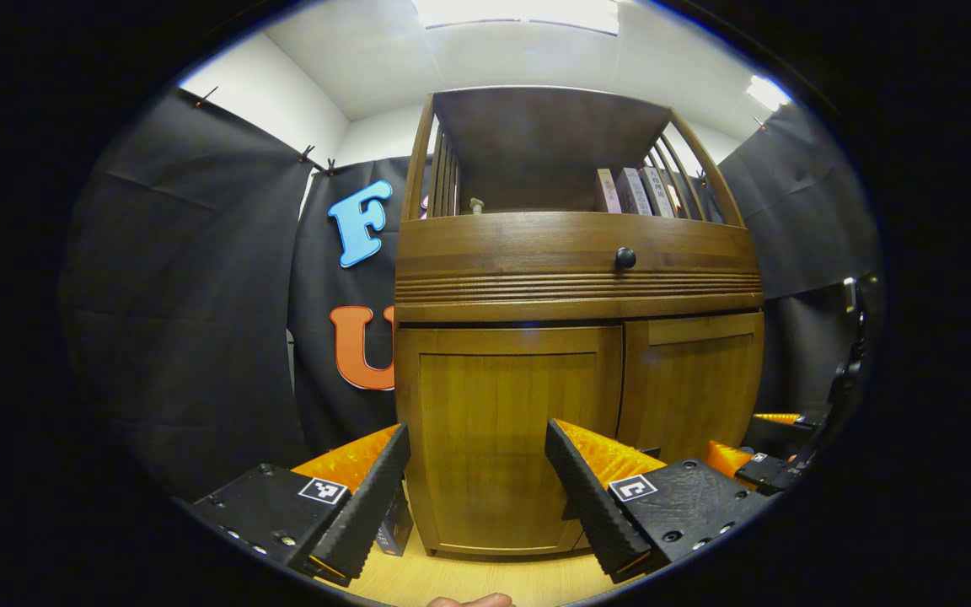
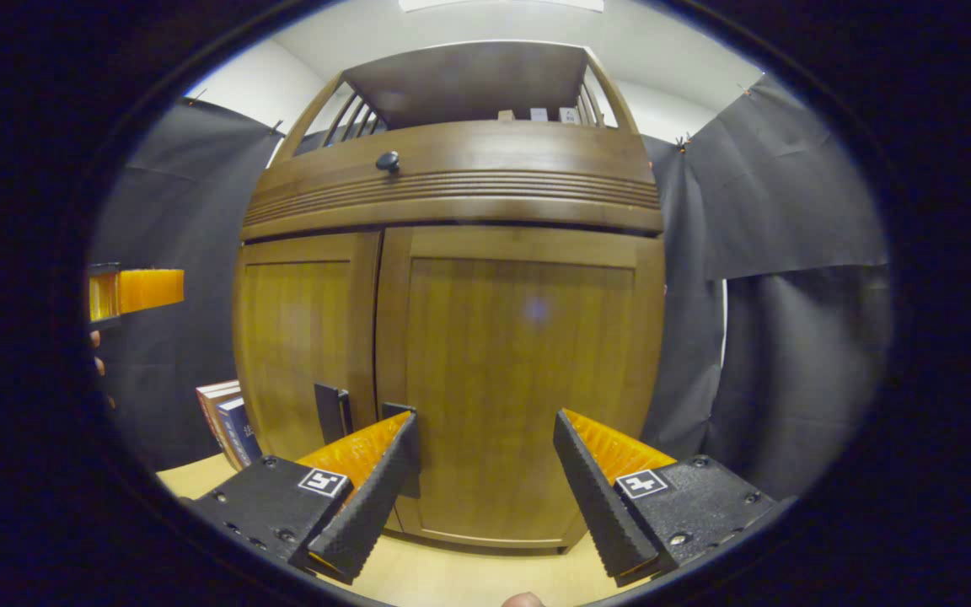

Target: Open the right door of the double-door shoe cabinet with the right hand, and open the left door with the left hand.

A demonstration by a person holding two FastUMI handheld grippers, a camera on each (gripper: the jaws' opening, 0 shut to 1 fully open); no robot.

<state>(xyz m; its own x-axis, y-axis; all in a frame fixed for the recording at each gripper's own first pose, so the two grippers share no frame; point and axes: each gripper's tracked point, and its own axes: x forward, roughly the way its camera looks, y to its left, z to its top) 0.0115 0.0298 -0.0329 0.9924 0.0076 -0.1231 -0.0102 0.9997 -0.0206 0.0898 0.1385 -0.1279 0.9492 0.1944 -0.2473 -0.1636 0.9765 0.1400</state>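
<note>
Both doors of the shoe cabinet (image 1: 578, 337) are closed, so neither opening has begun. In the left gripper view, the left hand-held gripper (image 1: 477, 489) hangs wide open and empty before the left door (image 1: 506, 438), which fills the centre from 6 to 12 o'clock. Books (image 1: 633, 192) lean on the open shelf at 1 o'clock, and a round drawer knob (image 1: 625, 258) sits just below; it belongs to the drawer, not to the doors. The other tool (image 1: 776, 468) shows at 4 o'clock. In the right gripper view, the right hand-held gripper (image 2: 485, 489) is likewise spread wide, holding nothing, facing the right door (image 2: 528, 371). Two dark pulls (image 2: 332, 411) flank the centre seam at about 7 o'clock, and the right door's pull lies just behind the left finger (image 2: 367, 497). I judge the next move is to shift that gripper towards 9 o'clock, close both fingers on the pull and draw outward along the hinge's arc. Books (image 2: 228, 426) standing on the desk (image 2: 469, 577) at 8 o'clock could obstruct the left door's swing.
</note>
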